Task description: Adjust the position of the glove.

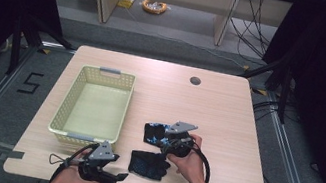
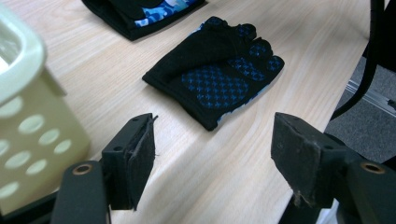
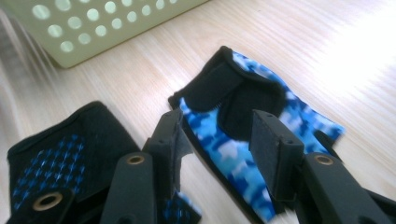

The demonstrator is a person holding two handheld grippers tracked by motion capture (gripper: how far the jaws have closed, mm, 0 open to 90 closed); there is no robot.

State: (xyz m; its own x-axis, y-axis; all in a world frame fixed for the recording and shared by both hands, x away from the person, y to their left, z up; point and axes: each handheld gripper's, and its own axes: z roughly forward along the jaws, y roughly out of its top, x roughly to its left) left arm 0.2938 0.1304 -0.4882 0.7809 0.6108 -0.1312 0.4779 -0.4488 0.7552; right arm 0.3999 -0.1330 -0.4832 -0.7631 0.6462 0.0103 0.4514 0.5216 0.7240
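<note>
Two fingerless gloves lie on the wooden table (image 1: 226, 123). The black glove (image 1: 148, 164) (image 2: 217, 79) (image 3: 60, 154) rests palm up with a blue dotted grip near the front edge. The blue camouflage glove (image 1: 154, 133) (image 2: 149, 11) (image 3: 252, 126) lies just behind it, with a black strap across it. My left gripper (image 1: 121, 177) (image 2: 212, 154) is open at the front edge, its jaws wide apart and short of the black glove, nothing between them. My right gripper (image 1: 164, 145) (image 3: 217, 140) hovers over the camouflage glove, jaws apart above its strap and not pressing on it.
A pale yellow perforated basket (image 1: 63, 104) (image 2: 28, 116) (image 3: 93, 28) stands empty on the left half of the table, close to the left gripper. A round cable hole (image 1: 195, 81) sits at the far side. The table's front edge runs just beneath both hands.
</note>
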